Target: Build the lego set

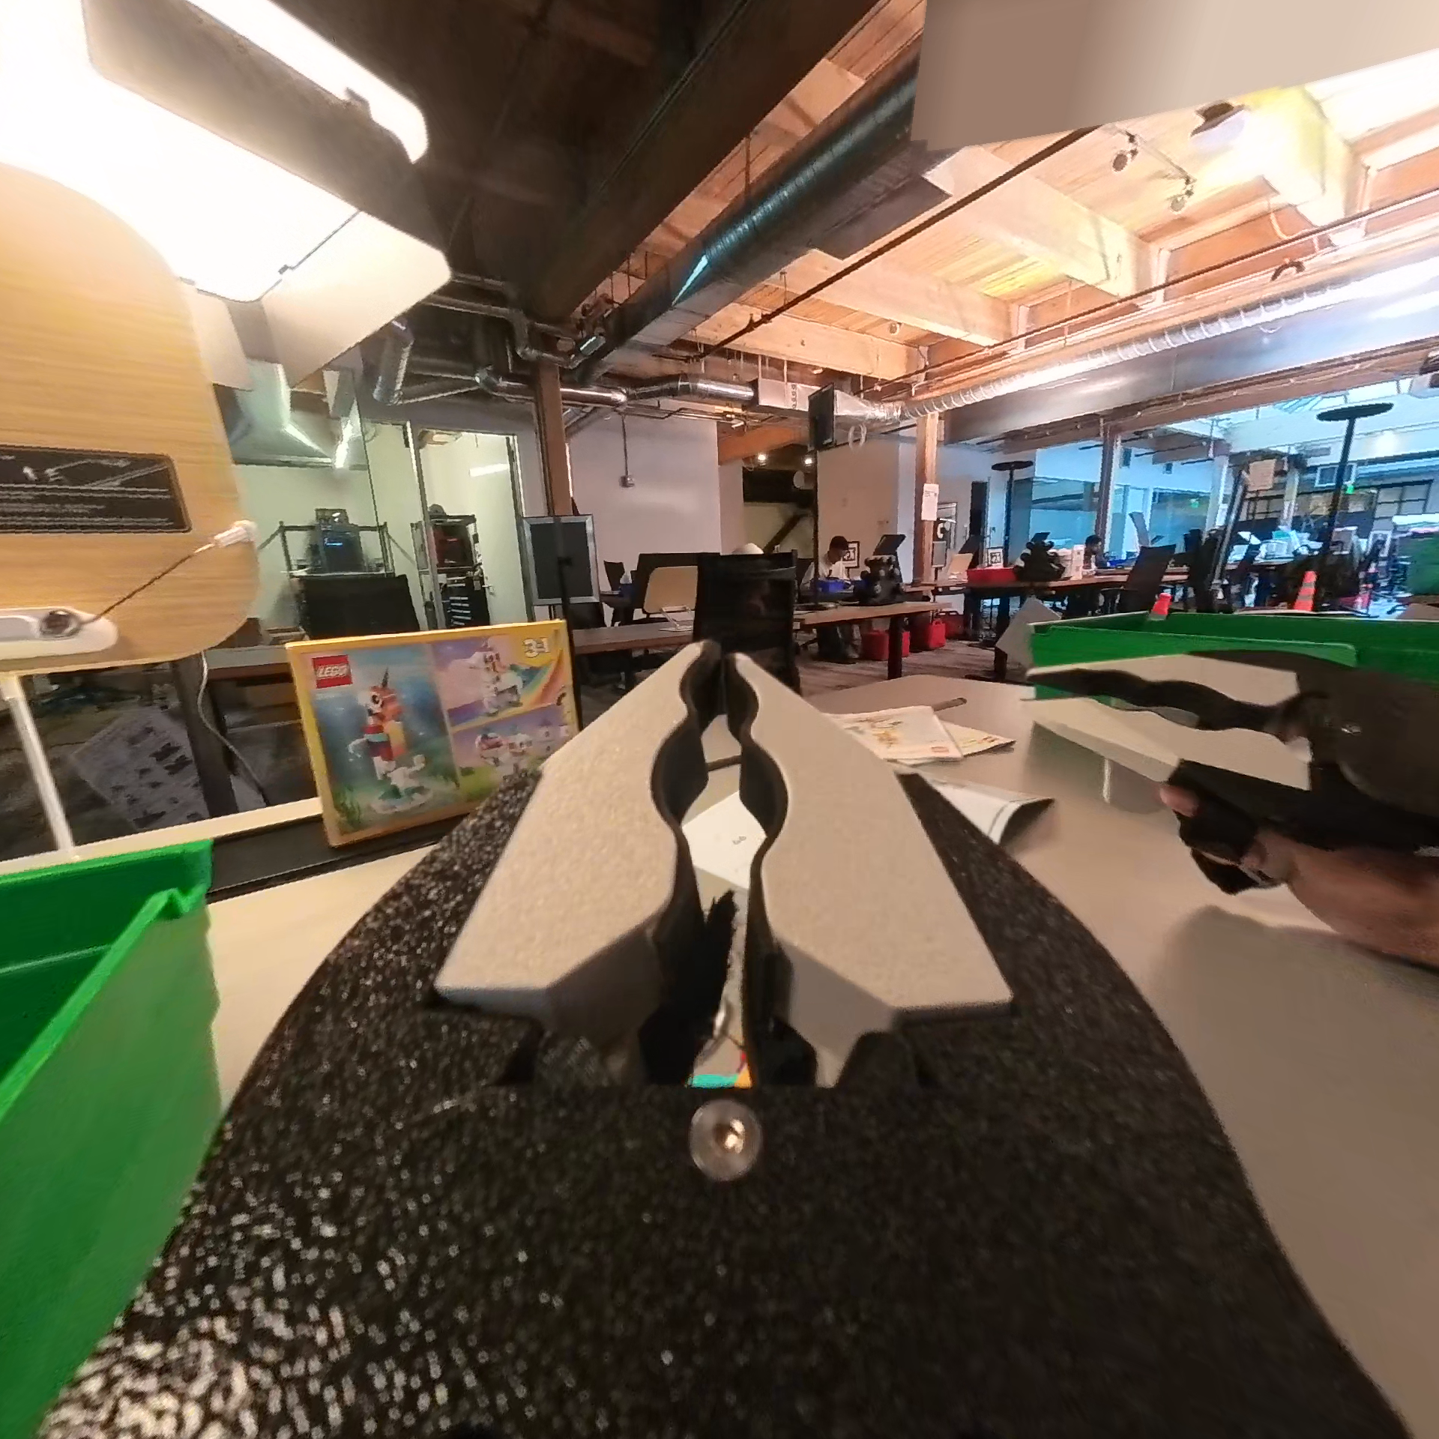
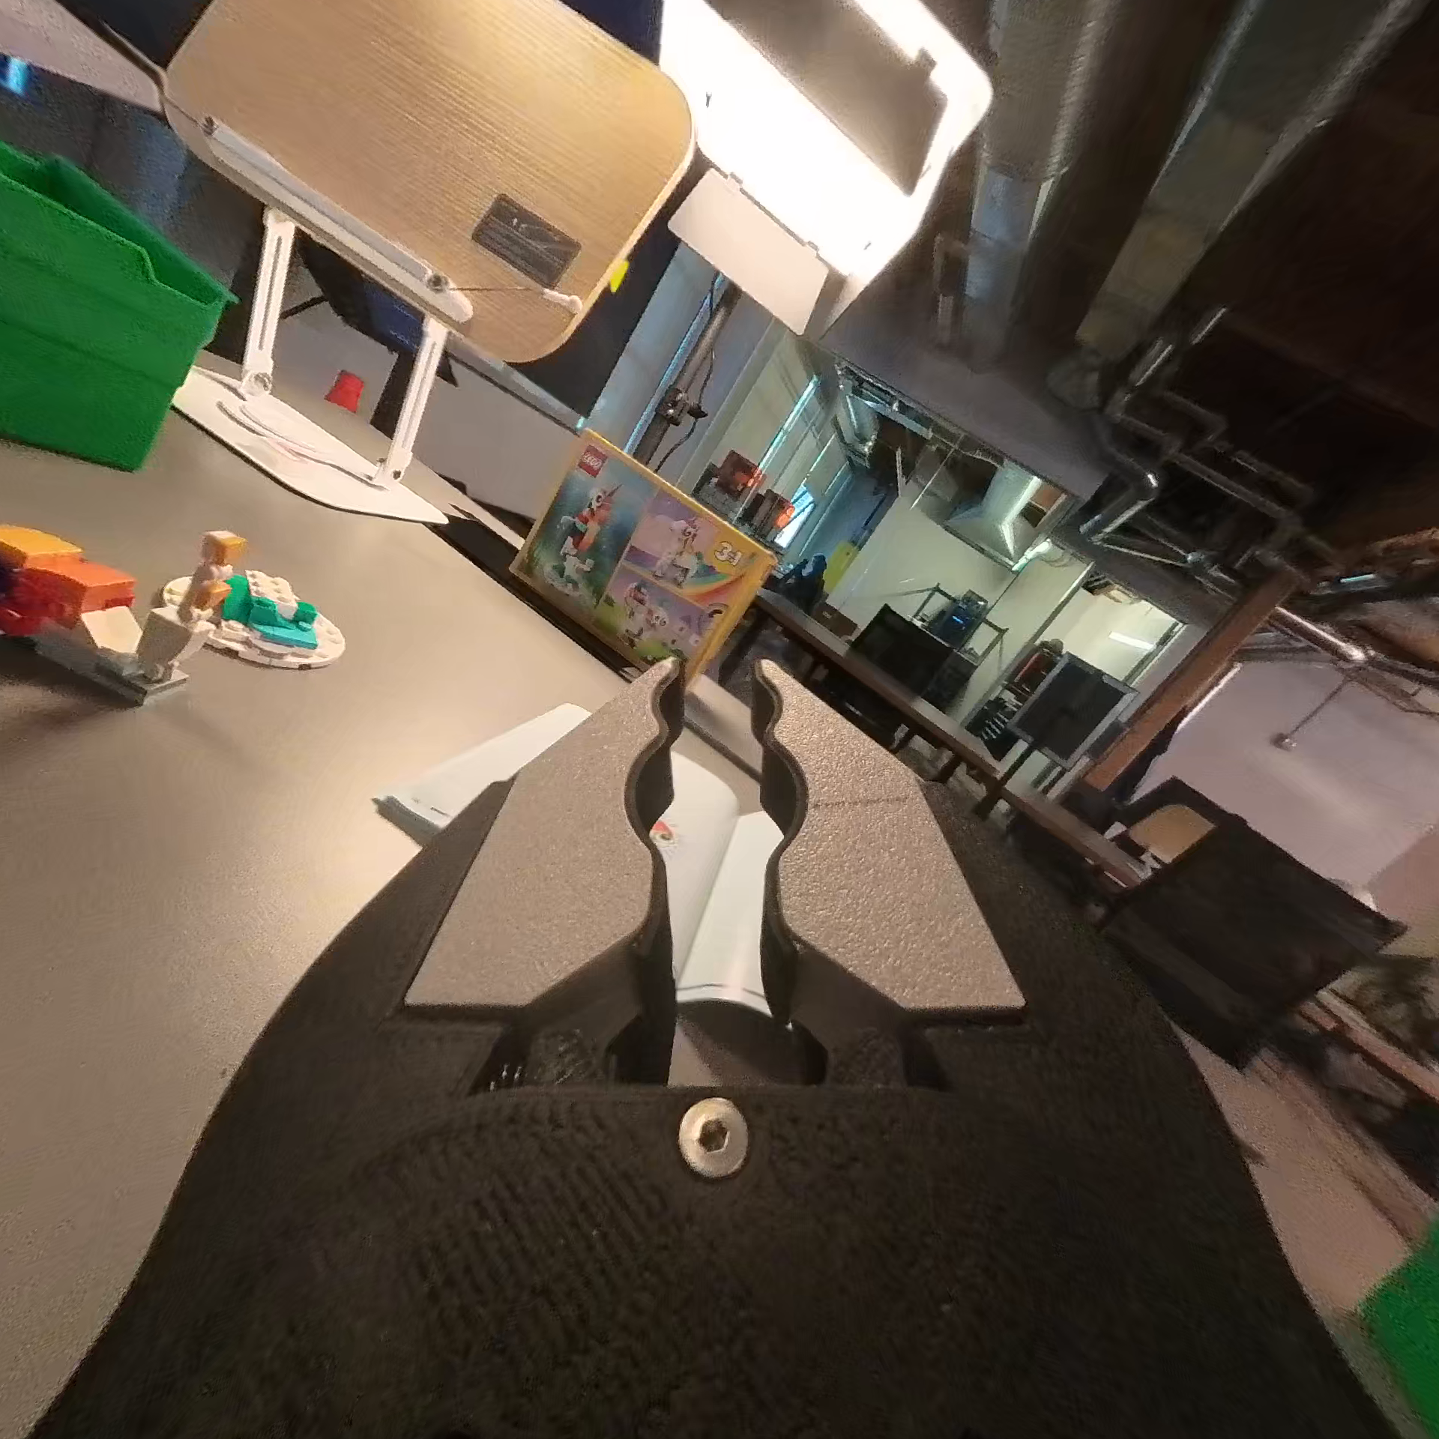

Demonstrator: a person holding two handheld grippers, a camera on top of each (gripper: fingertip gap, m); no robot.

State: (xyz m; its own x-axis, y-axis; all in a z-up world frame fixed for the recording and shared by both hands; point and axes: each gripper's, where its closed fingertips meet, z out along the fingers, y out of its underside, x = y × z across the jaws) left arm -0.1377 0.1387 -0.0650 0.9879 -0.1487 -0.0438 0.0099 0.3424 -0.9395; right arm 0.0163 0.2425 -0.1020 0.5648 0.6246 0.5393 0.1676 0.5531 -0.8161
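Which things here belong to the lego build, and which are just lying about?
Job:
- half-built model
- round white base
- set box
- instruction booklet
- leaflets
- left claw, nearly closed, empty
- right claw, open, empty

Lying about:
- green bins
- lamp stand
- red cup

Matt grey table (image 2: 195, 856), glossy cardboard box (image 2: 646, 561), rough speckled plastic left tongs (image 1: 720, 658), wood-grain lamp panel (image 2: 436, 148).
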